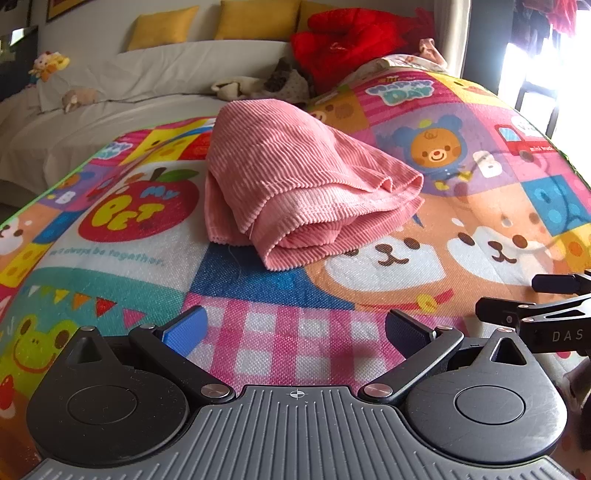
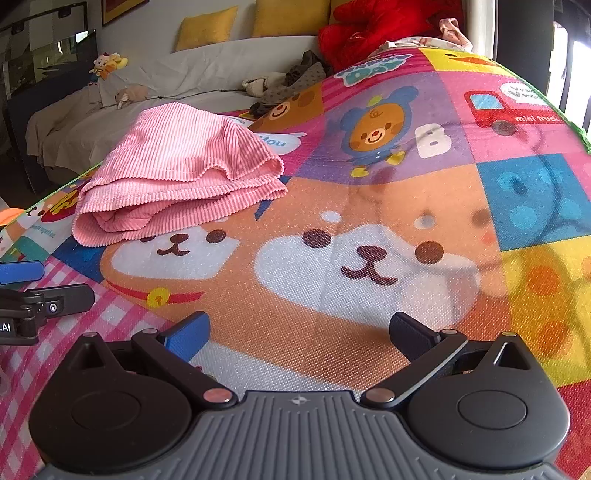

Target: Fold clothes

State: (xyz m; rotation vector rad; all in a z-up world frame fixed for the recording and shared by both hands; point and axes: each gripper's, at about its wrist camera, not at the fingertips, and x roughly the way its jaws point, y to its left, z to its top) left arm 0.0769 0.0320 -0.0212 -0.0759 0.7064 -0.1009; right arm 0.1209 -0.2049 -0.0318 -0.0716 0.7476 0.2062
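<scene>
A pink ribbed garment lies folded in a loose bundle on the colourful cartoon mat. It shows in the right wrist view as the same pink bundle at the upper left. My left gripper is open and empty, a short way in front of the bundle over pink checks. My right gripper is open and empty too, over the orange bear print, to the right of the garment. Each gripper's fingers show at the edge of the other's view: the right one, the left one.
Behind the mat is a sofa with a grey cover, yellow cushions, a red plush heap, small stuffed toys and a crumpled pile of clothes. A bright window is at the right.
</scene>
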